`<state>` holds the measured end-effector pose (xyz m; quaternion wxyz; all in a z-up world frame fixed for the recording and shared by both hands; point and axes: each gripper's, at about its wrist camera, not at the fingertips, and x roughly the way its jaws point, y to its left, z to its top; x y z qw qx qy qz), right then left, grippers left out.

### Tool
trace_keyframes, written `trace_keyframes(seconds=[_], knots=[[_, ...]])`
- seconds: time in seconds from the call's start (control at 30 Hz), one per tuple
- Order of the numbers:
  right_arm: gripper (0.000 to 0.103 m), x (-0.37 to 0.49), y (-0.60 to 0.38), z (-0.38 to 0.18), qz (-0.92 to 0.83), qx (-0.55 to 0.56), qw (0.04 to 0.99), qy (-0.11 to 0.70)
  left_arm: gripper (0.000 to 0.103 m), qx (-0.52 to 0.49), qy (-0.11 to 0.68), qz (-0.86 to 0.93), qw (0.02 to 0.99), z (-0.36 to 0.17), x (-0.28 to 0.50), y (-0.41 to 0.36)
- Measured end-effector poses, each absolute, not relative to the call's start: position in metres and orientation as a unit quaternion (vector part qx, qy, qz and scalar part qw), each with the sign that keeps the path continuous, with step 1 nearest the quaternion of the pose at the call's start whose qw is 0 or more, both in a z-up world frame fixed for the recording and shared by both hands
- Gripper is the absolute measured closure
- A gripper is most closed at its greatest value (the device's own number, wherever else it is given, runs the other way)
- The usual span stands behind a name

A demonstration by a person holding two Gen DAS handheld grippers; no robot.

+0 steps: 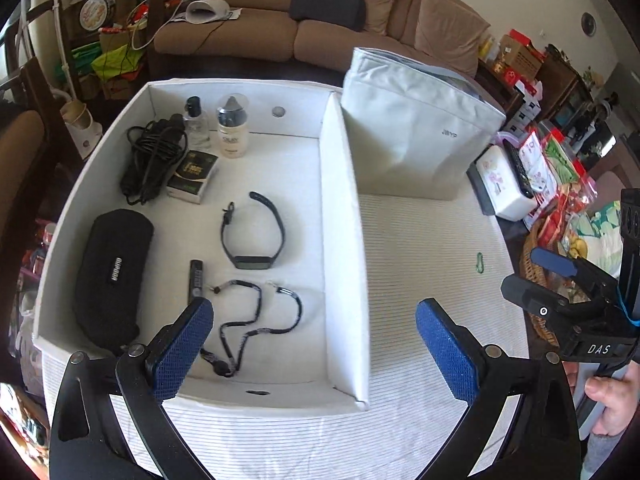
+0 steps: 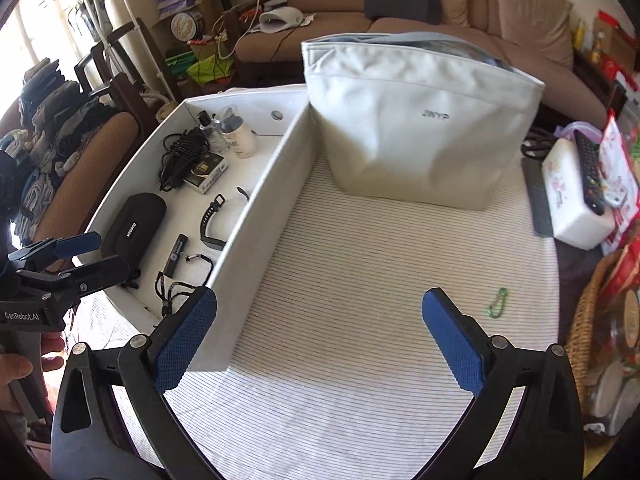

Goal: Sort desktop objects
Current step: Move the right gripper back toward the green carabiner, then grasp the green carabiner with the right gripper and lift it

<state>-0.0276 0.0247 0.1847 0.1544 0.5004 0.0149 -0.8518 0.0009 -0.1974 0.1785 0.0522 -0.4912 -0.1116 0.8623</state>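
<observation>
Left wrist view: the left gripper (image 1: 314, 350) hangs released, nothing between its pads, the lanyard (image 1: 256, 320) in the white box (image 1: 344, 240) just ahead. The right gripper (image 2: 320, 336) is spread empty too, with the green clip (image 2: 497, 301) beyond its right finger.

On the right claw (image 1: 560, 280) in your left camera you can read "DAS" in white. On the left claw (image 2: 76, 256) in your right camera, "GenRobot.AI". The pale fabric bag (image 2: 420, 128) carries a small dark logo, mirrored and unclear. The black case (image 1: 114, 276) bears white lettering, illegible.
</observation>
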Motion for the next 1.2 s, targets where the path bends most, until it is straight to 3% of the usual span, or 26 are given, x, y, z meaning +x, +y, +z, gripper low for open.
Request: trace_keyframes(seconds=[0.3,0.57,0.63,0.7,0.73,0.93,1.07,1.13,1.17,1.2], knots=[[0.000,-0.010,0.133,0.178,-0.862,0.486,0.146,-0.002,0.000,-0.485,-0.089,0.864,0.104,0.167,-0.008,-0.093],[0.002,-0.019,0.191,0.114,-0.865,0.487,0.120,-0.026,0.000,-0.477,-0.078,0.867,0.123,0.133,-0.035,-0.024],[0.008,-0.025,0.199,0.096,-0.867,0.484,0.112,-0.032,0.000,-0.475,-0.085,0.868,0.120,0.124,-0.045,-0.015],[0.028,-0.032,0.204,0.080,-0.872,0.477,0.103,-0.036,0.000,-0.471,-0.101,0.868,0.118,0.115,-0.056,-0.011],[0.033,-0.034,0.205,0.072,-0.875,0.473,0.099,-0.037,0.000,-0.470,-0.108,0.869,0.116,0.111,-0.061,-0.010],[0.042,-0.056,0.207,0.028,-0.878,0.467,0.087,-0.062,0.000,-0.482,-0.120,0.861,0.108,0.084,-0.086,-0.006],[0.056,-0.066,0.200,0.016,-0.883,0.462,0.075,-0.031,0.000,-0.492,-0.120,0.855,0.111,0.069,-0.098,-0.005],[0.066,-0.067,0.195,0.016,-0.885,0.460,0.068,-0.006,0.000,-0.497,-0.121,0.852,0.115,0.064,-0.102,-0.003],[0.078,-0.066,0.193,0.016,-0.886,0.459,0.062,0.009,0.000,-0.498,-0.121,0.851,0.116,0.062,-0.103,-0.003],[0.080,-0.065,0.192,0.016,-0.887,0.458,0.062,0.018,0.000,-0.499,-0.123,0.849,0.118,0.060,-0.103,-0.002]])
